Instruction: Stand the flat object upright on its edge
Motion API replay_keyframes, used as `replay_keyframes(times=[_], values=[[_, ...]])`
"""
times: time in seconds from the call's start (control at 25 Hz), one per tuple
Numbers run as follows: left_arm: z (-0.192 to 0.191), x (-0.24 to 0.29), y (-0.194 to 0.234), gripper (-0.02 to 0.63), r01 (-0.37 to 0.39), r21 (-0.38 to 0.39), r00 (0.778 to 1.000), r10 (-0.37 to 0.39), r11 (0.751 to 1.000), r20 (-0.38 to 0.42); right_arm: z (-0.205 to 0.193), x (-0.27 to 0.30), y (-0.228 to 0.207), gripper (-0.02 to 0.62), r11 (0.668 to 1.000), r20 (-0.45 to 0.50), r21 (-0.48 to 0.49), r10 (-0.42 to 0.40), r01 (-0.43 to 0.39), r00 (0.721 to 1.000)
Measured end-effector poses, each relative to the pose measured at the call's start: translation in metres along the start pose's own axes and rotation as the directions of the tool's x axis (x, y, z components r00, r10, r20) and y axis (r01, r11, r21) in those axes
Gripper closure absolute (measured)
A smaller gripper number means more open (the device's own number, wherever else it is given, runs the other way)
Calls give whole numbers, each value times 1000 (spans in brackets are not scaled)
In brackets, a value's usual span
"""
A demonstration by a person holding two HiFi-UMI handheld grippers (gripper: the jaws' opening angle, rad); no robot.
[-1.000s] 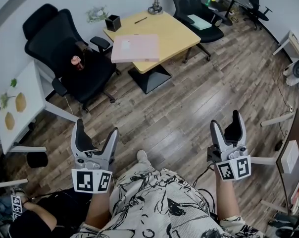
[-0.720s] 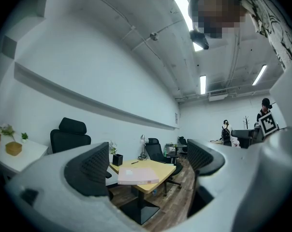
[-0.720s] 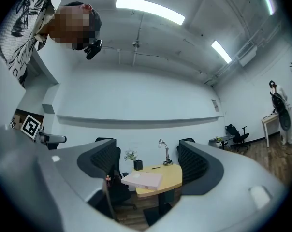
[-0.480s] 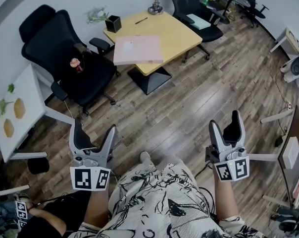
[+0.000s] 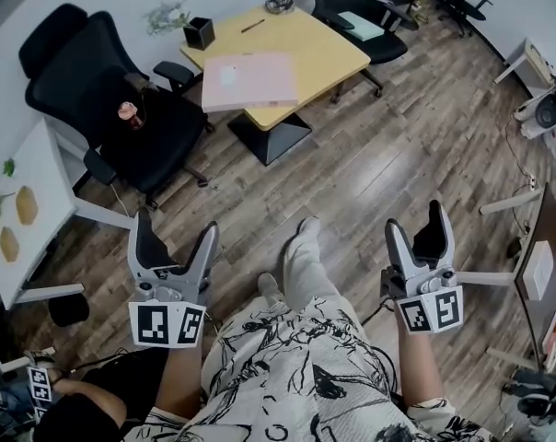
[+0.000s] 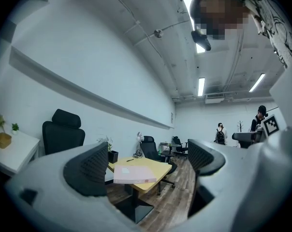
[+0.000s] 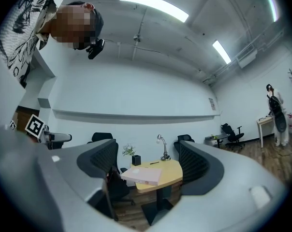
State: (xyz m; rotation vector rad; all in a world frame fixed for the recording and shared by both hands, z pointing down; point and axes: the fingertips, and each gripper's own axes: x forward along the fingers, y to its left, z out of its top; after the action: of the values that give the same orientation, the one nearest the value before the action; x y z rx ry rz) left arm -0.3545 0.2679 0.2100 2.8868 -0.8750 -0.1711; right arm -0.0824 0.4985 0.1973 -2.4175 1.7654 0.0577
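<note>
A flat pink box [image 5: 250, 80] lies on the yellow wooden table [image 5: 319, 49] at the far middle of the head view, its near edge overhanging the table edge. It also shows far ahead as the pink box [image 6: 134, 174] in the left gripper view and the pink box [image 7: 142, 175] in the right gripper view. My left gripper [image 5: 175, 240] is open and empty, held over the floor well short of the table. My right gripper [image 5: 416, 227] is likewise open and empty, at the lower right.
A black office chair [image 5: 103, 90] stands left of the table, another chair [image 5: 352, 7] behind it. A black pen holder [image 5: 199, 33], a pen and a desk lamp base [image 5: 279, 3] sit on the table. A white side table [image 5: 29, 201] is at left. A person's foot [image 5: 306, 238] steps forward.
The view has shifted toward the table, which now sits a little higher in frame. A leg has stepped forward between the grippers. Both grippers stay open and empty.
</note>
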Motion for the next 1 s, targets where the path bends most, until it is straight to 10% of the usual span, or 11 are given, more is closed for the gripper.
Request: replay_keyframes(times=[1.0], values=[[-20,141,30,95,-44,11,999,44,999,-28,-18,147,-78,164,998,20,44,40,-41,999]])
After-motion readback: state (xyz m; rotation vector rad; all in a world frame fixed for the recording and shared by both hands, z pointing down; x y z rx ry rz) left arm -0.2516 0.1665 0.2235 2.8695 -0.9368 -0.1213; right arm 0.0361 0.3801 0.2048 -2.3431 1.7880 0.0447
